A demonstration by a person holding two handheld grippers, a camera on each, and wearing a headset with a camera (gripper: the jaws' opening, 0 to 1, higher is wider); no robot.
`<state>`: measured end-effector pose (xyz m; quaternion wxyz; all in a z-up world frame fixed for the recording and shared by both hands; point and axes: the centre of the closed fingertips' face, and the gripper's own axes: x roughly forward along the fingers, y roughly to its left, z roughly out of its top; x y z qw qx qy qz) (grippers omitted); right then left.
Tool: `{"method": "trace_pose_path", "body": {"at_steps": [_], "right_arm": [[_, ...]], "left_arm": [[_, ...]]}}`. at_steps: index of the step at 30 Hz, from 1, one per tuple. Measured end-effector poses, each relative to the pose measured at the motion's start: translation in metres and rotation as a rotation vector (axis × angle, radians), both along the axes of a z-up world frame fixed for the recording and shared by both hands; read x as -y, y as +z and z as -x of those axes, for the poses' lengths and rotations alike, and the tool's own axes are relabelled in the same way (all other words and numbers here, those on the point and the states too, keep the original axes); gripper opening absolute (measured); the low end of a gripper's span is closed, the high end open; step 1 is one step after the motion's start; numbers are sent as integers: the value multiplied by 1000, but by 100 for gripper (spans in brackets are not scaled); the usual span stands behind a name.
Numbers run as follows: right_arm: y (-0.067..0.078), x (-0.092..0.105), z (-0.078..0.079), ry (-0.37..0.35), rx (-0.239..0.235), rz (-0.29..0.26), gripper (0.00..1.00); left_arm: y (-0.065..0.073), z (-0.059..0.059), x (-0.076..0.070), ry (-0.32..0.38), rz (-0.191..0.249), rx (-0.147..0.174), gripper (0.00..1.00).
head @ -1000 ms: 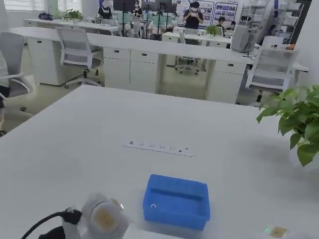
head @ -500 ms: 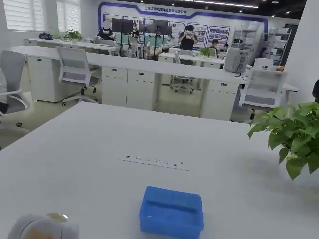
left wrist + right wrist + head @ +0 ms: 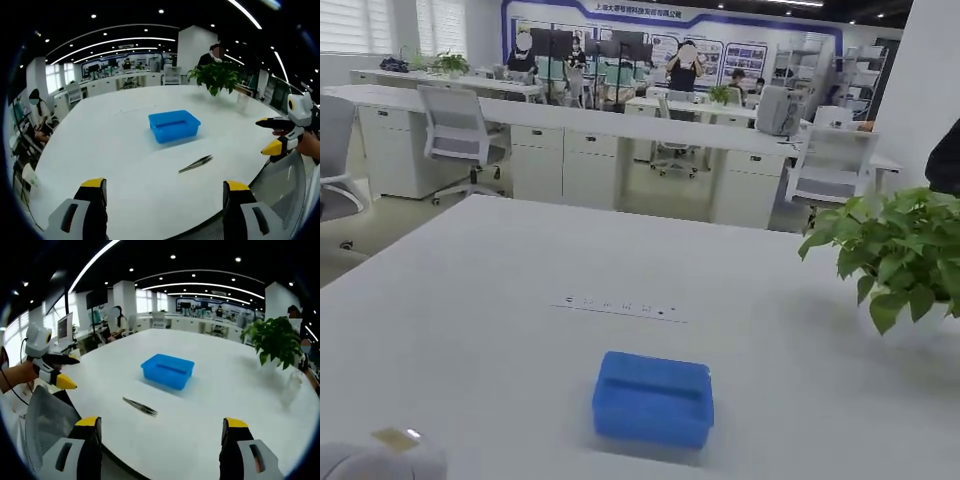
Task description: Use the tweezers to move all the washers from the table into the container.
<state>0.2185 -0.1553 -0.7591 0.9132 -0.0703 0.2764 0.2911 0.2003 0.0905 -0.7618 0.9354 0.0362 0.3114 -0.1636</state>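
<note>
I log: a gripper point(image 3: 375, 462) cut off at the head view's bottom edge, plant point(image 3: 895, 250) clipped at its right edge, tweezers point(image 3: 196, 164) tips too small to judge.

Nothing here can be read outright. At the top of the head view, a line of small characters runs along the blue-bordered header point(image 3: 640, 10) of the far wall, too small to make out. Below it, right of centre, the display posters point(image 3: 748, 58) carry blocks of print that are all blurred. In the middle of the frame, a pale strip point(image 3: 618, 306) on the white table point(image 3: 460, 310) bears a row of small dark marks. I cannot tell whether they are letters or symbols. In both gripper views the wall lettering is only a distant smear.
</note>
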Motion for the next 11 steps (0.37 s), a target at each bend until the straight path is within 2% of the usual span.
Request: {"method": "trace_pose_path", "body": {"at_steps": [7, 11], "right_arm": [[4, 3, 7, -26, -3, -13, 99], [5, 3, 11, -18, -6, -10, 99]], "left_arm": [[4, 7, 0, 26, 16, 6, 99], [3, 11, 0, 26, -4, 5, 99]]}}
